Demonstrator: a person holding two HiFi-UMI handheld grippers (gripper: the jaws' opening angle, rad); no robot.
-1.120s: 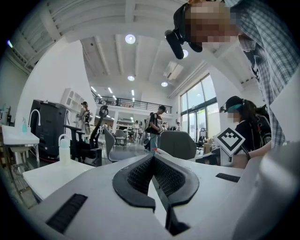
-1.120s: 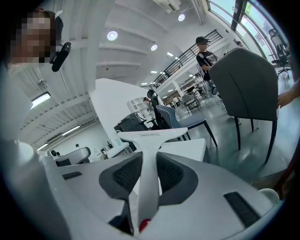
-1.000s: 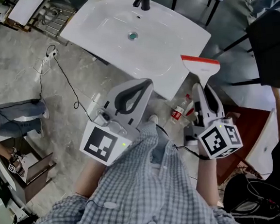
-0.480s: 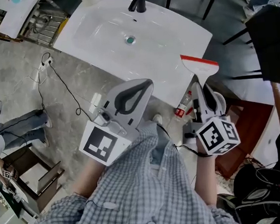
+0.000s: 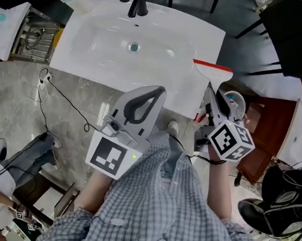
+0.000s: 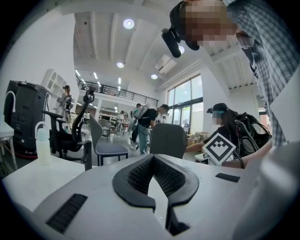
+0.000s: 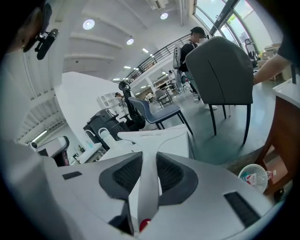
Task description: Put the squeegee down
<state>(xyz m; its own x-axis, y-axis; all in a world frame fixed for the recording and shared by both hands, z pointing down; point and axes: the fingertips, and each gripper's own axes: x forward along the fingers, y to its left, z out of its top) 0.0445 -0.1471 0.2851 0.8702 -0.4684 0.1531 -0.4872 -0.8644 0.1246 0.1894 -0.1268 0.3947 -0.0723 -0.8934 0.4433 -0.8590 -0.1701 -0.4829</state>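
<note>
The squeegee [image 5: 216,75] is white with a red blade along its far edge, and its handle runs back between the jaws of my right gripper [image 5: 212,94], which is shut on it. It hangs in the air just off the right front corner of the white sink top [image 5: 107,42]. In the right gripper view the squeegee head [image 7: 154,137] spreads out beyond the right gripper [image 7: 150,158], with the handle clamped between the dark pads. My left gripper [image 5: 158,91] hovers over the sink's front edge, shut with its tips meeting and nothing in them. The left gripper [image 6: 152,159] looks out level across the sink top.
A black faucet [image 5: 136,3] and a drain [image 5: 133,47] are on the sink. A black chair [image 5: 290,31] and a brown cabinet [image 5: 268,138] stand to the right, with a small basket [image 5: 234,100] beside my right gripper. A cable [image 5: 67,98] trails on the floor. Other people stand about the room.
Both grippers have drifted along the sink's front edge. The right one has sunk a little with the squeegee still clamped, and the bottle on the floor is now hidden behind it.
</note>
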